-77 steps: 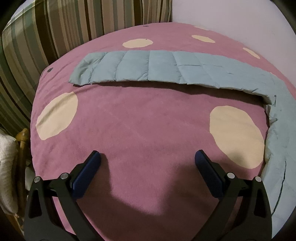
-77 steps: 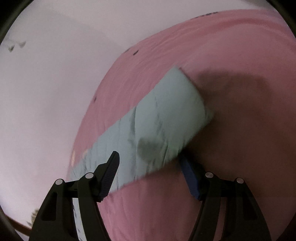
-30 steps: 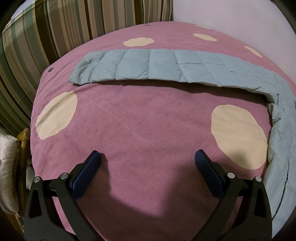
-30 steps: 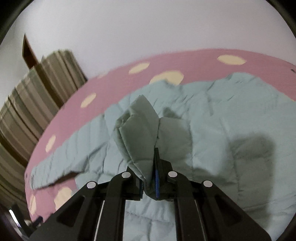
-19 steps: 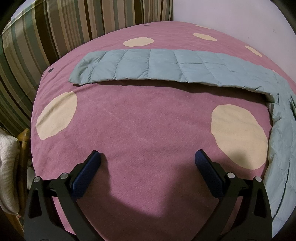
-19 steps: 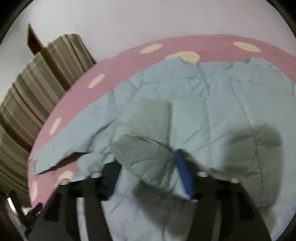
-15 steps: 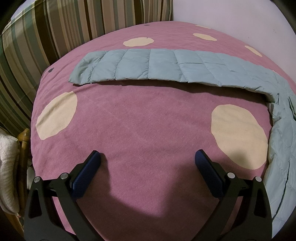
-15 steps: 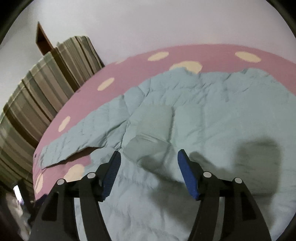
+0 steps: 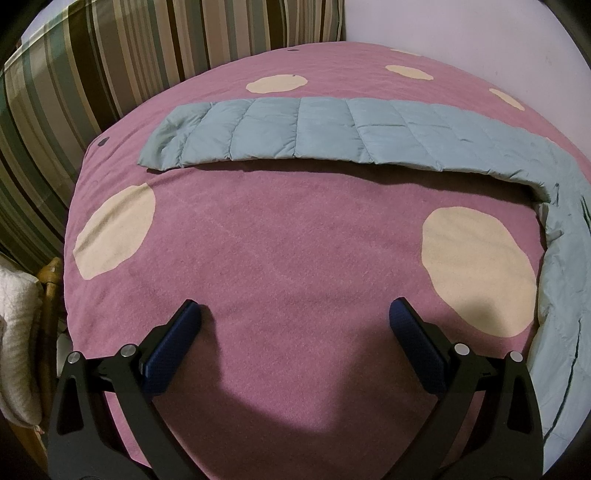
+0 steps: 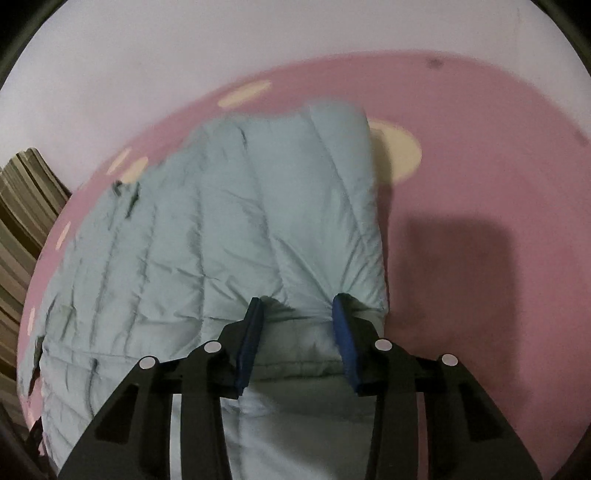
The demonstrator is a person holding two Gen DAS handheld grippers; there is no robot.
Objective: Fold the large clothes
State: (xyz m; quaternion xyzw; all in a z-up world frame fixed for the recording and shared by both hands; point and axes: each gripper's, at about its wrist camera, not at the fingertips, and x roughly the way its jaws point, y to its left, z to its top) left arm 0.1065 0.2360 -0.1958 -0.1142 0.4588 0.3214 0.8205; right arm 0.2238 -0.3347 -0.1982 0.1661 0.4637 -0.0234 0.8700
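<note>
A pale blue quilted jacket [image 10: 221,221] lies flat on a pink blanket with cream dots [image 9: 277,229]. One long sleeve [image 9: 325,129] stretches across the far side in the left wrist view, and the jacket body runs down the right edge. My left gripper [image 9: 295,321] hovers open over bare blanket, well short of the sleeve. My right gripper [image 10: 297,314] sits at the jacket's near right edge. Its jaws are closing, with a puffy fold of the jacket between them, and the pads do not clamp it.
Striped fabric [image 9: 92,74] stands behind the bed at the far left, and a plain pale wall [image 9: 443,29] runs along the back. A wooden chair part [image 9: 48,273] with white cloth [image 9: 14,332] sits past the blanket's left edge. Right of the jacket is bare blanket [image 10: 480,221].
My right gripper let go of the folded jacket piece it pinched, swung across to the jacket's right edge, and its jaws have narrowed again. The left gripper has not moved.
</note>
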